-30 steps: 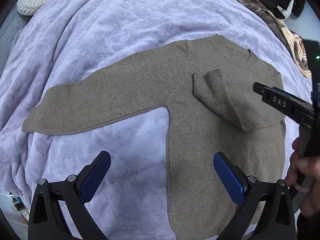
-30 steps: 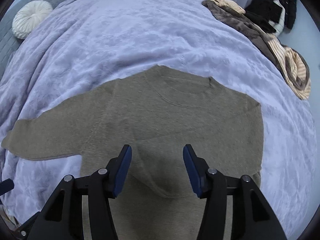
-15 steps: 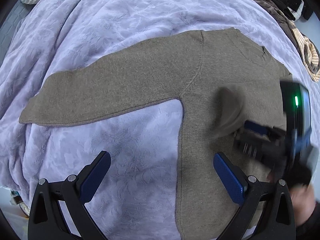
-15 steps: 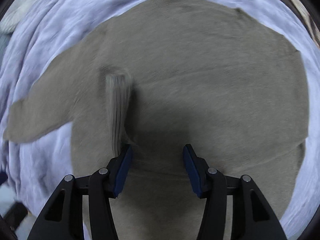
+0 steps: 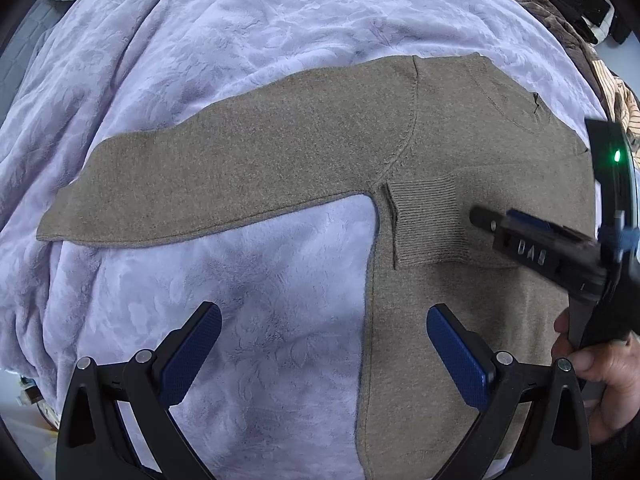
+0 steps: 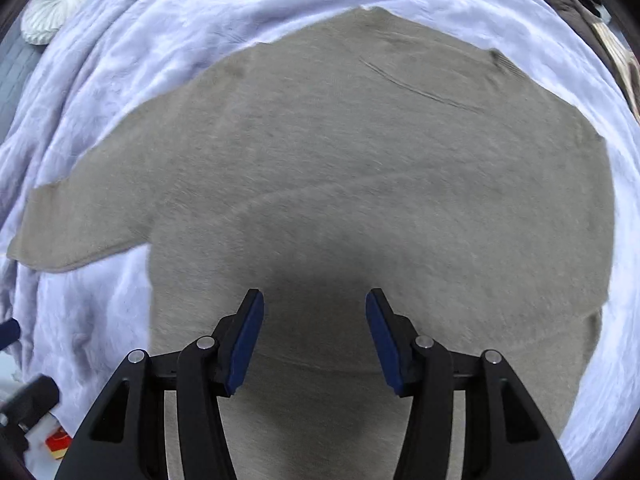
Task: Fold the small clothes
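Observation:
A taupe knit sweater [image 5: 440, 320] lies flat on a lilac blanket [image 5: 260, 12]. Its left sleeve [image 5: 224, 168] stretches out to the left. Its right sleeve is folded across the chest, with the ribbed cuff [image 5: 428, 220] near the left armpit. My left gripper [image 5: 324, 344] is open and empty, hovering over the blanket and the sweater's left side edge. My right gripper [image 6: 314, 332] is open and empty just above the sweater's body [image 6: 400, 184]. It shows in the left wrist view [image 5: 532, 240] at the right, beside the cuff.
A round white cushion [image 6: 56, 12] lies at the far left of the bed. A heap of brown, striped and black clothes [image 5: 576, 28] lies along the bed's far right edge. The blanket [image 6: 160, 12] drops off at the left.
The right gripper laid the folded sleeve flat across the chest, the cuff now resting near the left armpit, and drew back open. The left gripper moved slightly closer over the sweater.

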`<state>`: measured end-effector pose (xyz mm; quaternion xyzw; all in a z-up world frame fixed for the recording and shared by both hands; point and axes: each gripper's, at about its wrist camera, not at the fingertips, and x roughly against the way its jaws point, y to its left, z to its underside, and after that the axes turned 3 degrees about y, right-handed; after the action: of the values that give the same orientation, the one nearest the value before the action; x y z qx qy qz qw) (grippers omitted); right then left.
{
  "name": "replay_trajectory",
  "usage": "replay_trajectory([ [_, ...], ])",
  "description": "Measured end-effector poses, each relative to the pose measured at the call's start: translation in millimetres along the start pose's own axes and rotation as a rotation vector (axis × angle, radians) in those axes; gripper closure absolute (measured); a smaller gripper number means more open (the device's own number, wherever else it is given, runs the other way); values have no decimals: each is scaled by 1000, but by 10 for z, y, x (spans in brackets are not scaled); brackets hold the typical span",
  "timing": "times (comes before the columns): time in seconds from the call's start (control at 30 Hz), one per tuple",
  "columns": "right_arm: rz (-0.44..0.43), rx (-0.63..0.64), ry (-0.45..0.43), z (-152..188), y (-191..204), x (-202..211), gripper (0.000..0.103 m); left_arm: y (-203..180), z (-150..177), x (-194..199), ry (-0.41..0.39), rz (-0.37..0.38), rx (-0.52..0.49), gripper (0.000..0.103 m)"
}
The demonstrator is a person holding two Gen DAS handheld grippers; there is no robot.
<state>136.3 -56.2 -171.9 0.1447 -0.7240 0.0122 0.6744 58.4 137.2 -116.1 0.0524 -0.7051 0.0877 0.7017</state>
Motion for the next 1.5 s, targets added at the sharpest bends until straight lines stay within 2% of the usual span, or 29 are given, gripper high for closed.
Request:
replay_trajectory([
  [0.07,-53,-64,-18,-84,12,16,43,32,15,-15,5,-4,10,0],
  [0.13,-81,-126,-23,-193,26,-6,34,63,26,-30,10,-8,18,0],
  [0.27,-27,-187,12,-361,98,-247,31,100,41,-44,13,-15,31,0],
  [0.3,-12,-190,46,-406,95,-333,35,105,41,-46,13,-14,33,0],
  [0.33,1,-181,66,-413,121,-403,43,108,42,-46,12,-13,34,0],
  [0.37,9,-163,62,-411,152,-411,71,109,42,-45,11,-12,34,0],
  [0.4,2,-154,56,-410,173,-389,92,114,41,-40,8,-10,36,0],
  [0.47,-23,-146,21,-400,217,-247,99,129,37,-32,6,-1,45,0],
  [0.6,-111,-105,-74,-431,388,46,103,146,1,-40,4,8,50,0],
  [0.7,-64,-38,-57,-537,588,-41,103,160,-10,-53,9,4,45,0],
  [0.77,-72,-66,7,-569,572,-140,102,193,-5,-45,2,5,49,0],
  [0.83,-74,-112,27,-455,471,-137,100,239,3,-57,5,11,61,0],
  [0.87,-81,-146,31,-405,412,-126,93,257,7,-73,9,14,67,0],
  [0.93,-104,-221,46,-330,302,-157,60,278,11,-105,18,18,76,0],
  [0.97,-104,-250,46,-315,261,-170,32,285,14,-113,19,20,78,0],
  [1.0,-95,-266,37,-313,249,-184,27,291,21,-110,18,19,79,0],
  [1.03,-83,-267,32,-305,261,-235,27,297,27,-106,14,17,78,0],
  [1.07,-71,-258,49,-313,292,-301,30,307,34,-105,12,16,78,0],
  [1.1,-56,-242,93,-345,324,-451,59,319,40,-110,14,15,79,0],
  [1.13,-26,-228,140,-349,372,-572,75,329,46,-119,17,15,81,0],
  [1.2,7,-198,137,-347,423,-625,90,357,54,-128,20,16,90,0],
  [1.27,-19,-199,112,-343,433,-522,98,387,53,-117,16,22,102,0],
  [1.43,-58,-152,-9,-348,536,-88,98,422,27,-122,11,36,112,0],
  [1.5,-63,-150,-24,-420,565,-77,98,426,20,-139,13,35,108,0],
])
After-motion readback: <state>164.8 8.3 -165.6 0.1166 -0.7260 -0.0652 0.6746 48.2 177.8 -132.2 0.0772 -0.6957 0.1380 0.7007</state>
